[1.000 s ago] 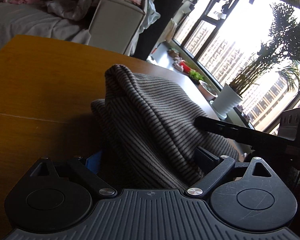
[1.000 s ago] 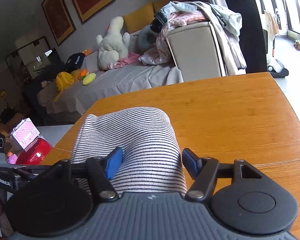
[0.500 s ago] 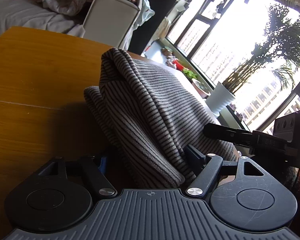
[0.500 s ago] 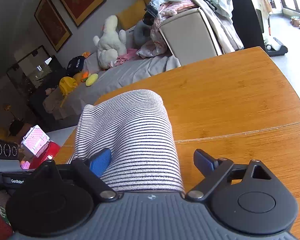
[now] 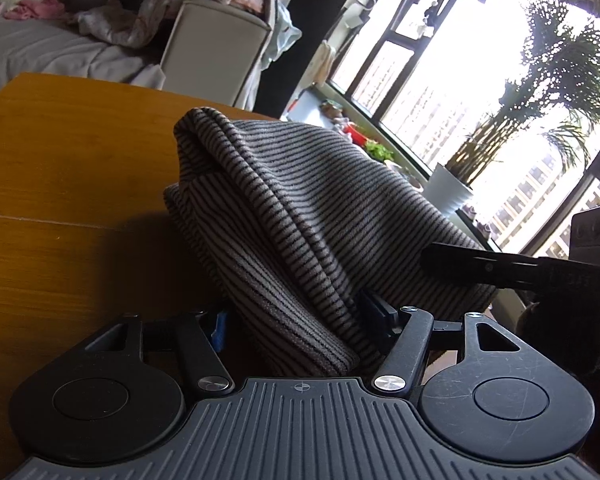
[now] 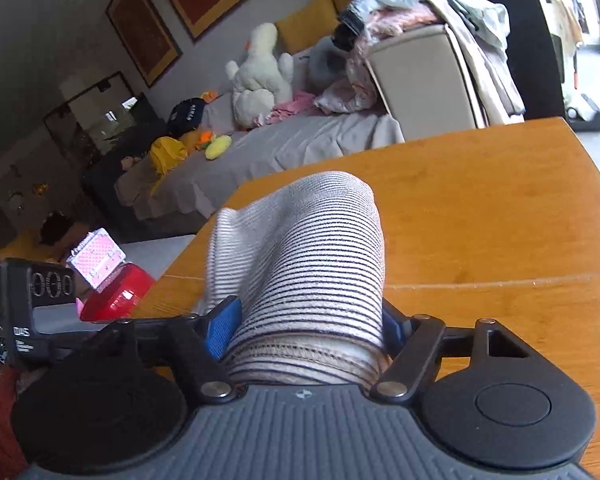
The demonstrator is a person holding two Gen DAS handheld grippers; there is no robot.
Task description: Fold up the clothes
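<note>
A grey garment with thin black stripes lies bunched on the wooden table. My left gripper has its fingers closed against a thick fold of it. In the right wrist view the same striped garment humps up between the fingers of my right gripper, which is shut on its hemmed edge. The blue pad of the left finger presses the cloth. The right gripper's body shows as a dark bar at the right of the left wrist view.
A bed with a white plush toy and a beige chair piled with clothes stand beyond the table's far edge. A potted palm stands by the windows. A red and pink box sits on the floor.
My right gripper has closed from wide open onto the striped garment's edge. The left gripper kept its hold and the cloth bunched up closer between both grippers.
</note>
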